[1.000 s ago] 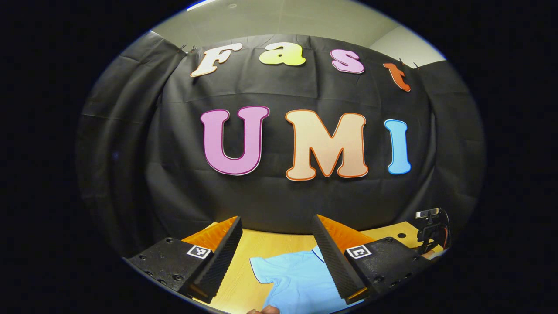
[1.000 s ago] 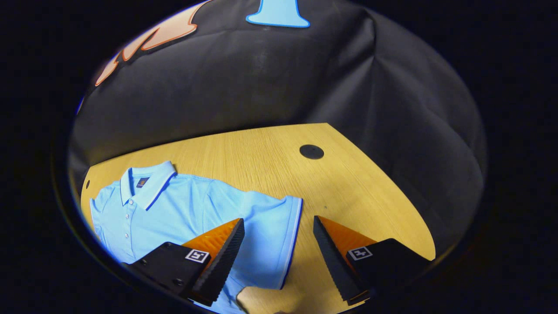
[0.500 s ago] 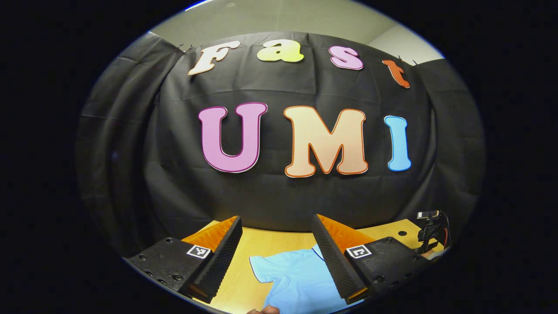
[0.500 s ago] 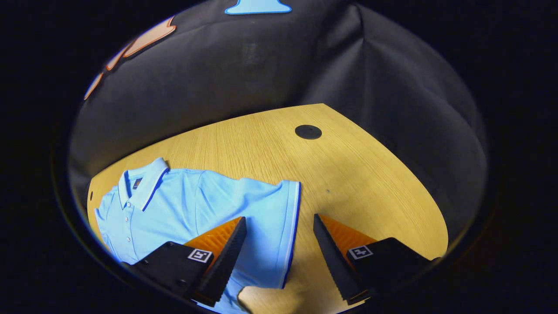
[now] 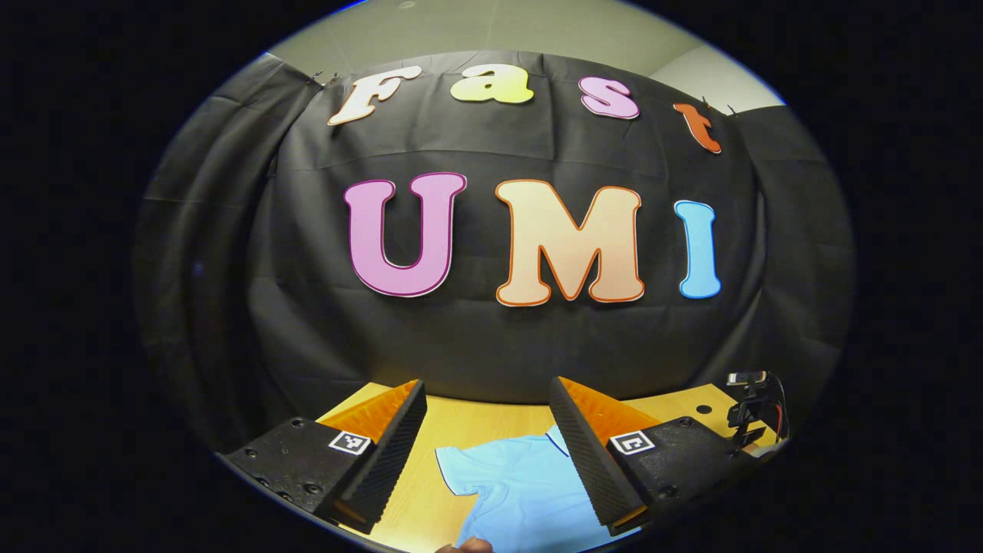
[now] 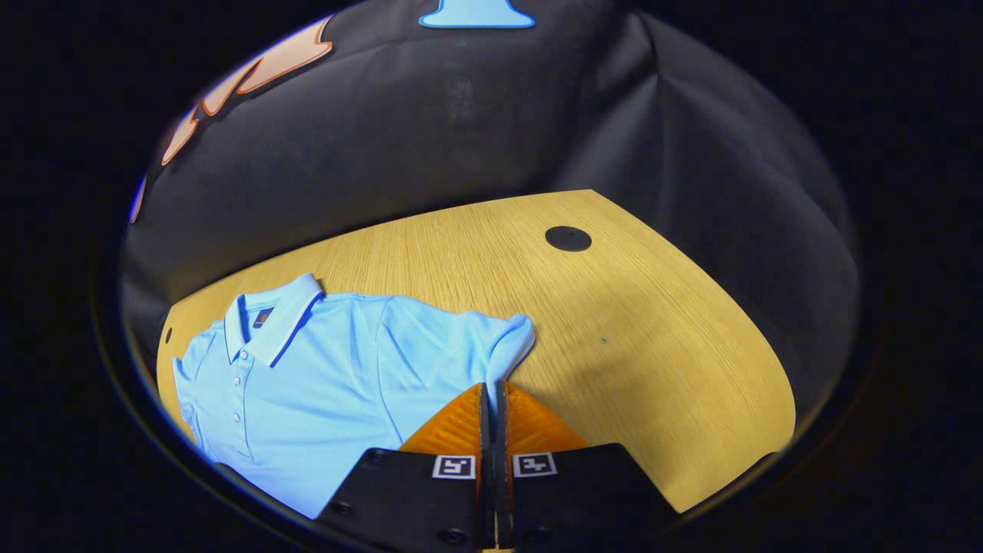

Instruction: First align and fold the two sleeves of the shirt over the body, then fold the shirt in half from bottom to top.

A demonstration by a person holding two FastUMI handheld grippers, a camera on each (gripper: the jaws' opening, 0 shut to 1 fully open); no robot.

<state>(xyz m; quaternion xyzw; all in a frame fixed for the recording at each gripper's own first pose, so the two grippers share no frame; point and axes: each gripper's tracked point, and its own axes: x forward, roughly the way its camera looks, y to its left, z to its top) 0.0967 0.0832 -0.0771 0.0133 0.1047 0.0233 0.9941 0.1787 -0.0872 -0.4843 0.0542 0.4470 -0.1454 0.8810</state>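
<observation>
A light blue polo shirt (image 6: 322, 369) lies flat on the wooden table (image 6: 614, 322), collar toward the far wall. My right gripper (image 6: 491, 395) is shut on the hem of the shirt's sleeve (image 6: 503, 349), which bunches up at the fingertips. In the left gripper view, the other sleeve (image 5: 480, 472) and part of the shirt's body lie below my left gripper (image 5: 488, 395). That gripper is open and held above the table with nothing between its fingers. A bit of a hand (image 5: 465, 546) shows at the bottom edge.
A black round cap (image 6: 568, 238) sits in the table top near the far right corner. A small device on a stand (image 5: 752, 399) stands at the table's right end in the left gripper view. Black cloth walls close off the table's back and sides.
My right gripper has gone from open over the sleeve hem to shut on it, and the sleeve edge now bunches up. The left gripper has barely moved and stays open.
</observation>
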